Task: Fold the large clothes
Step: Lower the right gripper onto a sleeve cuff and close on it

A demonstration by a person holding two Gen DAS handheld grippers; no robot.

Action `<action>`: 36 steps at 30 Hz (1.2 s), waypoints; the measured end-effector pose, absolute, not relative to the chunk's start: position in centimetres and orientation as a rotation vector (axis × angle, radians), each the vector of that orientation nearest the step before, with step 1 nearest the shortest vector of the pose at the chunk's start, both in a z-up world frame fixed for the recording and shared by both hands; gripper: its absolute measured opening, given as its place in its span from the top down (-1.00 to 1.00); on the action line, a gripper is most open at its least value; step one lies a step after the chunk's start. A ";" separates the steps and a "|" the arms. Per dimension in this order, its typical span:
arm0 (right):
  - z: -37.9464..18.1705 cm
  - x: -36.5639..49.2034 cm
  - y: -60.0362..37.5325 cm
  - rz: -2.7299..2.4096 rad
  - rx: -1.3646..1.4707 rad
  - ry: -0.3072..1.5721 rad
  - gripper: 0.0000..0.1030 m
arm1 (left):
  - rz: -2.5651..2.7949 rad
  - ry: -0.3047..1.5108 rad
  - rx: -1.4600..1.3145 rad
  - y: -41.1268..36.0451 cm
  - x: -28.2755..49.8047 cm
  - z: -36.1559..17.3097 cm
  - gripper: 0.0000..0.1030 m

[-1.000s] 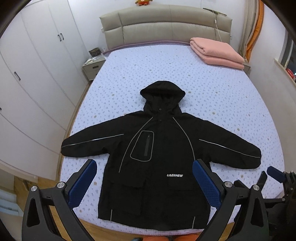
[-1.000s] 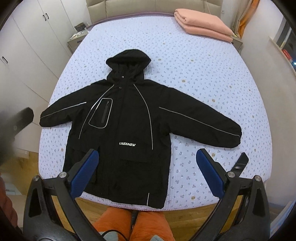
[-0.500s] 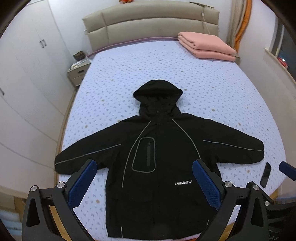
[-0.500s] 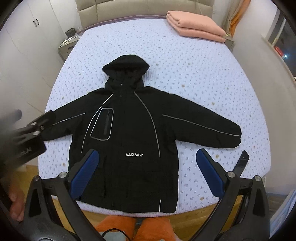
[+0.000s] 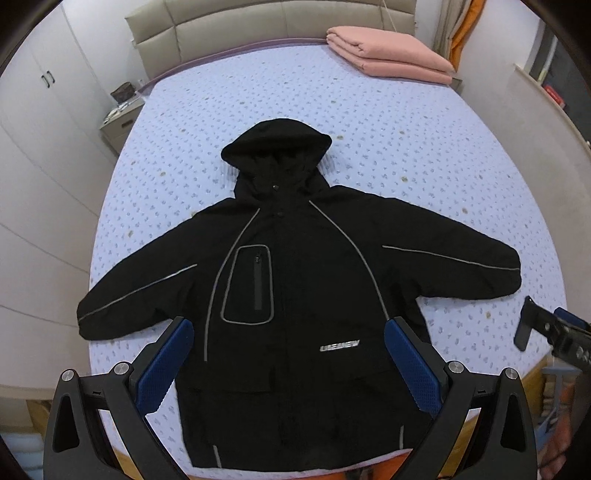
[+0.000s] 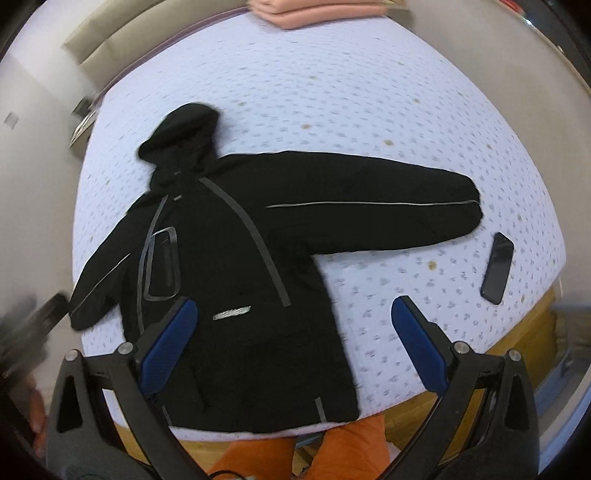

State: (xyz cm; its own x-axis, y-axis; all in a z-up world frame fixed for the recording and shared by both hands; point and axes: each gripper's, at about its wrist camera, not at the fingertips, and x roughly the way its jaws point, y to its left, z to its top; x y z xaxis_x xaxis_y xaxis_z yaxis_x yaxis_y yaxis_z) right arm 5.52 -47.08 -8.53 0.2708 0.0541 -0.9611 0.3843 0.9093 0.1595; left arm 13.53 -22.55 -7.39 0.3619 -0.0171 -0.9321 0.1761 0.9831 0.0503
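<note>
Black hooded jacket (image 5: pixel 295 295) lies flat on the dotted lilac bed (image 5: pixel 406 147), front up, sleeves spread, hood toward the padded beige headboard (image 5: pixel 258 26). Folded pink blanket (image 5: pixel 388 55) behind jacket, right. Dark phone (image 6: pixel 497 267) just beyond right cuff.

So the count: one black hooded jacket (image 5: pixel 295 295) with two sleeves spread out, on one bed (image 5: pixel 406 155). One folded pink blanket (image 5: pixel 391 55) at the upper right of the frame, one dark phone (image 6: pixel 498 267) at the right, one nightstand (image 5: pixel 120 122) at the upper left. Two grippers, left gripper (image 5: pixel 284 363) and right gripper (image 6: pixel 295 343), two blue-padded fingers each.
</note>
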 end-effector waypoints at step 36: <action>-36.0 6.2 -80.7 -0.434 0.797 1.228 -0.40 | -0.278 1.150 0.272 -48.6 13.7 -26.3 -1.00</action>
